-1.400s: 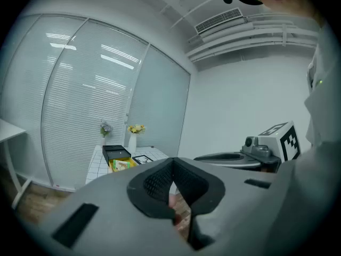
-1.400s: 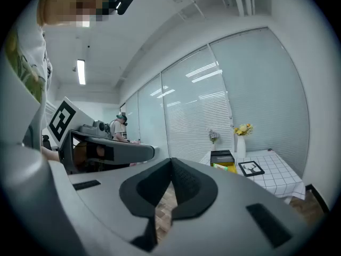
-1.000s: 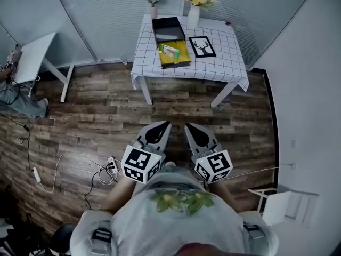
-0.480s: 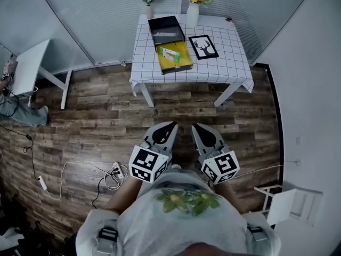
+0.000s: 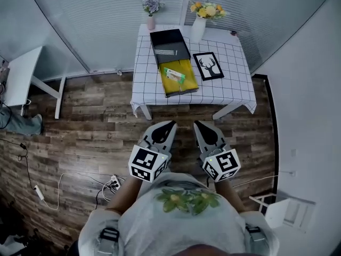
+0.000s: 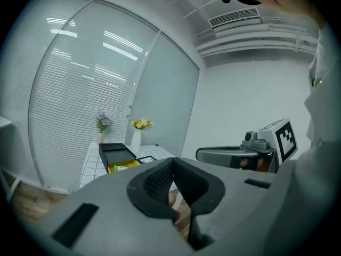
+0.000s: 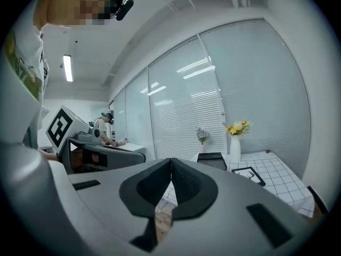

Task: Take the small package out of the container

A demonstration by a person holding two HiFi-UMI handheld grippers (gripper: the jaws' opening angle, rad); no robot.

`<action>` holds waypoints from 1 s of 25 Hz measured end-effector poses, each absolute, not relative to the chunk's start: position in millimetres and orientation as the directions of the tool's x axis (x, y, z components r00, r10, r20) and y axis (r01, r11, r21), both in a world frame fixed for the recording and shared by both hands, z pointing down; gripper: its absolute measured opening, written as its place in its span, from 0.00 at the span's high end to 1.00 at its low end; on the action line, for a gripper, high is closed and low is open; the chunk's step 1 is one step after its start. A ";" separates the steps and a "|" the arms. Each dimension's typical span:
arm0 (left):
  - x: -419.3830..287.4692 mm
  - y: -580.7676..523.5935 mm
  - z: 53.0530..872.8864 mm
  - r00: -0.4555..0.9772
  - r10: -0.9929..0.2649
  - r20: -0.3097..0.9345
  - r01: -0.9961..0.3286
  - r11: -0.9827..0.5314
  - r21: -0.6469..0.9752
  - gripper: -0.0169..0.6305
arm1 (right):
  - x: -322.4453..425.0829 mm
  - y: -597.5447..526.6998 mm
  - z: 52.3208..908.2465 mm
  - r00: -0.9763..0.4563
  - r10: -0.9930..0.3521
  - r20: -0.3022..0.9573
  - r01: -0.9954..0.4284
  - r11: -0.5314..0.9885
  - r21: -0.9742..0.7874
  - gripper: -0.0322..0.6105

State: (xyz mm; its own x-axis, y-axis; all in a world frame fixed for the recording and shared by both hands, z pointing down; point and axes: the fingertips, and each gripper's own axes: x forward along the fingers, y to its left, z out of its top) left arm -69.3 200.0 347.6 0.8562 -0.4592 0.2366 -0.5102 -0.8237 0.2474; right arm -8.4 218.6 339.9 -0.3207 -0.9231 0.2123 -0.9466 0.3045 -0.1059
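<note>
On the checked table [image 5: 229, 84] lies a yellow container [image 5: 178, 84] with a small green-and-white package [image 5: 175, 76] inside it. An open black box [image 5: 169, 45] sits just behind the container. Both grippers are held low over the wooden floor, short of the table's front edge and well apart from the container. My left gripper [image 5: 171, 124] and right gripper [image 5: 196, 124] each have their jaws closed to a point with nothing between them. The left gripper view shows the shut left gripper [image 6: 172, 161] with the container [image 6: 114, 167] far off. In its own view the right gripper [image 7: 171, 160] is shut too.
Two flower vases [image 5: 198, 28] and a framed deer picture [image 5: 208, 65] share the table. A white desk [image 5: 18, 73] stands at the left, and cables with a power strip [image 5: 112, 183] lie on the floor. A white chair [image 5: 287, 212] is at the lower right, near the wall.
Both grippers and the view have moved forward toward the table. The table now appears larger and its front edge lies closer to the jaw tips. Both pairs of jaws stayed shut.
</note>
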 end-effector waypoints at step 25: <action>-41.9 86.8 382.4 0.871 -0.400 0.284 -0.478 -0.821 0.311 0.96 | 18.9 104.0 379.6 -0.270 -0.909 0.317 -0.962 0.267 -0.054 0.94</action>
State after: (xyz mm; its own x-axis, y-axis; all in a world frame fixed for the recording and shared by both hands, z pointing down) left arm -41.9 86.8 382.4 0.8715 -0.4000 0.2837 -0.4783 -0.8211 0.3114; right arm 18.9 104.0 379.6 -0.2704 -0.9092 0.3166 -0.9621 0.2674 -0.0538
